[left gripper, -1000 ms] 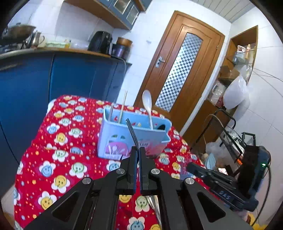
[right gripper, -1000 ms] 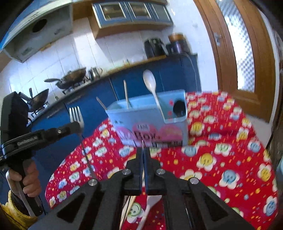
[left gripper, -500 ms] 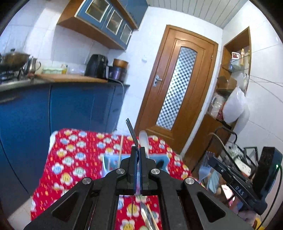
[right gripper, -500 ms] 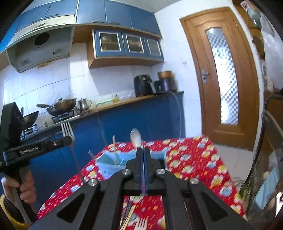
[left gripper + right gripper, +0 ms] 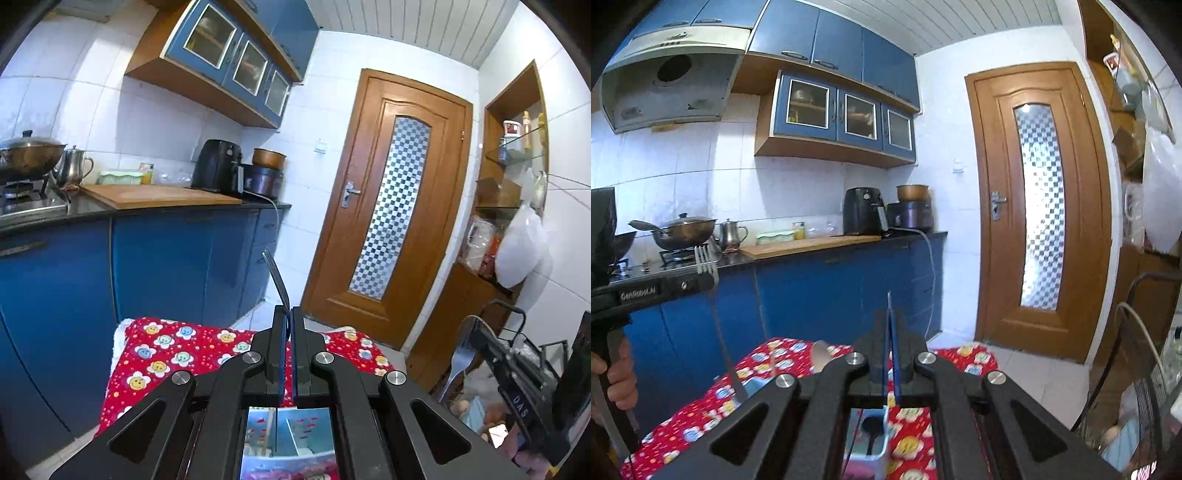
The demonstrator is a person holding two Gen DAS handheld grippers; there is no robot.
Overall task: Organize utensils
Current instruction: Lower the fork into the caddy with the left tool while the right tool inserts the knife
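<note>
- While the light blue holder (image 5: pixel 288 434) stands on the red flowered tablecloth (image 5: pixel 173 354) directly beneath both tools, a fork (image 5: pixel 276 275) is held tines-up in the left claw (image 5: pixel 287 321), whose jaws are pressed nearly together on its handle.
- The handle of this fork is seen through the gap in the left tool to run straight down into the holder beside a divider, so the upright hold is judged to serve a drop into one compartment.
- A second fork (image 5: pixel 891 347) is pinched edge-on in the right claw (image 5: pixel 889 325), its jaws likewise all but closed on the thin metal; from the left view its tines (image 5: pixel 461 360) are shown hanging below that tool.
- The end compartment of the holder (image 5: pixel 875 439), with a dark utensil already inside, is seen just under the right claw, so this fork too is judged to be lined up for lowering.
- A pale spoon (image 5: pixel 820 356) is seen rising from the holder between the two tools.
- Behind the table, blue cabinets (image 5: pixel 155 266), a wok (image 5: pixel 683 230) on the stove and a wooden door (image 5: pixel 391 218) are shown, well apart from the work.
</note>
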